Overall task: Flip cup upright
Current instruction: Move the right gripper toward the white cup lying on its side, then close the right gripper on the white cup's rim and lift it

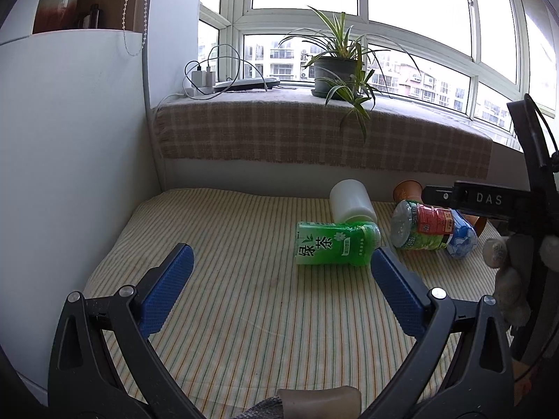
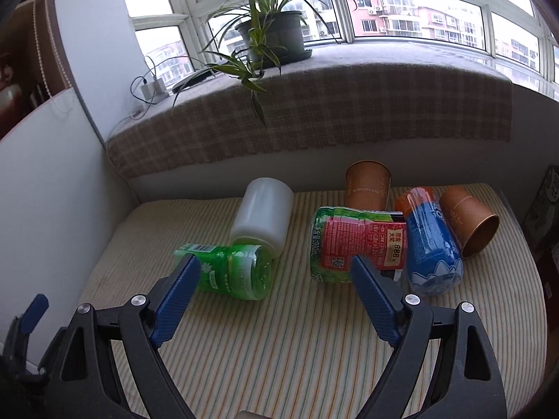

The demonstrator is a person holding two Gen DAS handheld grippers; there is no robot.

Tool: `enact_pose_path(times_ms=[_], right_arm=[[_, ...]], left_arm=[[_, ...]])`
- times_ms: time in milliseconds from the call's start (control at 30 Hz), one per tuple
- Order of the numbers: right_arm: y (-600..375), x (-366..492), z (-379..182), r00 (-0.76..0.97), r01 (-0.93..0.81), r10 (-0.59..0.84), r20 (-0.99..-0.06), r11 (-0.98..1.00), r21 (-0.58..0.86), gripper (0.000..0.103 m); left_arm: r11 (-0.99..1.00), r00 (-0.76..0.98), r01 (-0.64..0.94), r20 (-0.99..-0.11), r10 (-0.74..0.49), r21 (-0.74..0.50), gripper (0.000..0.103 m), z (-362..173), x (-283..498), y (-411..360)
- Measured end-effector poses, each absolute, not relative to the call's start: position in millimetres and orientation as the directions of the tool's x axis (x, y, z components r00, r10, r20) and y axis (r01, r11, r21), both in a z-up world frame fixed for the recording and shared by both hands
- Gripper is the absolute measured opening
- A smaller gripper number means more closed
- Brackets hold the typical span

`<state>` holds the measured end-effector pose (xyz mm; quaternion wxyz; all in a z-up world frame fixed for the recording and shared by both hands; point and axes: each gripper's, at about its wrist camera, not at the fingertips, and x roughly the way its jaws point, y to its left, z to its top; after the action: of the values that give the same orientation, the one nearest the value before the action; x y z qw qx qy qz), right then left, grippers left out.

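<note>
Both my tools gape wide — left tool (image 1: 281,270), right tool (image 2: 276,276) — holding nothing. The green cup (image 2: 237,270) lies on its side on the striped bench (image 2: 297,349), touching the white cup (image 2: 263,214).

The tabletop (image 2: 314,349) wears a striped woven cloth, matt and finely ribbed. The green bottle (image 2: 237,272) is glossy clear plastic under a shiny film label; the white cup (image 2: 263,213) is smooth, matt, translucent plastic. 2 brown cups (image 2: 367,185) look like paper, one with a metallic sheen inside. Each gripper (image 2: 276,293) has matt black plastic arms, textured blue pads (image 2: 178,296) and bright metal rivets.
</note>
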<state>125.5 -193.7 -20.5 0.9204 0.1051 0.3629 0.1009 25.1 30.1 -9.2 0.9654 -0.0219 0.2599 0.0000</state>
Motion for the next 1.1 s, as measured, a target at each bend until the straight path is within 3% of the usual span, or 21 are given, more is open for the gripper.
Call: enact_pose_path(times_ms=[200,733,1100], right_arm=[[-194,183,-30,0.592,-0.120,0.378,-0.712,0.915,0.386,0.087],[-140,278,-68,0.434,-0.063,0.306,-0.847,0.948,0.311,0.087],[-116,309,-95,0.410,-0.039,0.197,-0.891,0.979,0.199,0.087]], left_arm=[[0.999,0.839,0.005,-0.543,-0.028,-0.043,0.103,-24,15,37],[0.994,0.816,-0.073,-0.578,0.013,-0.081,0.103,-36,11,72],[0.990,0.813,-0.103,-0.582,0.029,-0.095,0.103,-38,9,81]])
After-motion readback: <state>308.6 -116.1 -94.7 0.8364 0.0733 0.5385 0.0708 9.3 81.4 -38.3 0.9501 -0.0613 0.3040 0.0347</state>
